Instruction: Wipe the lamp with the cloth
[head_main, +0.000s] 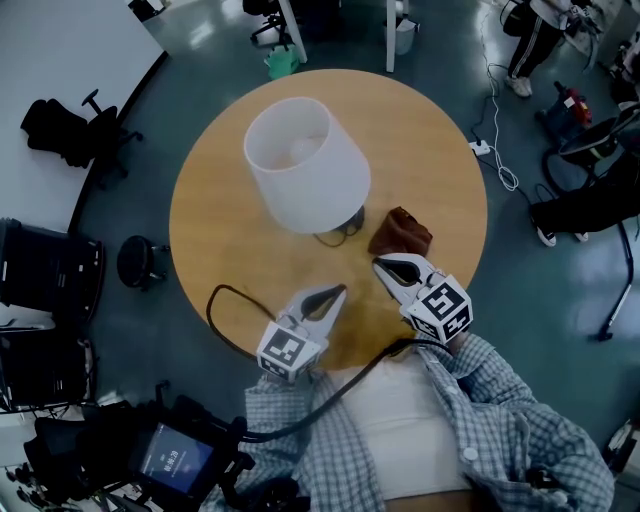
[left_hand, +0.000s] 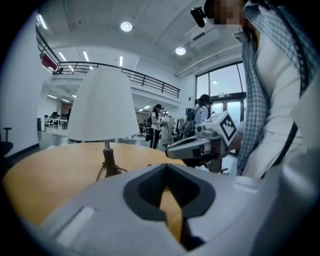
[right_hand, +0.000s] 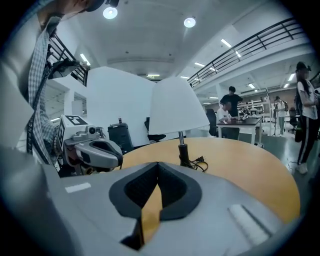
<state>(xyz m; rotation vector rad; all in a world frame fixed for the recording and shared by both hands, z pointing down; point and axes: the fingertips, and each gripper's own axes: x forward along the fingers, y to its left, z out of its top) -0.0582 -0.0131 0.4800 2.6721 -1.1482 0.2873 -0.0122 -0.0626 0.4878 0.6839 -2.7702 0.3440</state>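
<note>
The cloth (head_main: 401, 232) lies just beyond the right gripper (head_main: 380, 263), farther from the left gripper (head_main: 342, 291); both empty, jaws together.

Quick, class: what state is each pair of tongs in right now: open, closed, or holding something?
Left tongs: closed, holding nothing.
Right tongs: closed, holding nothing; the cloth is not in them.
</note>
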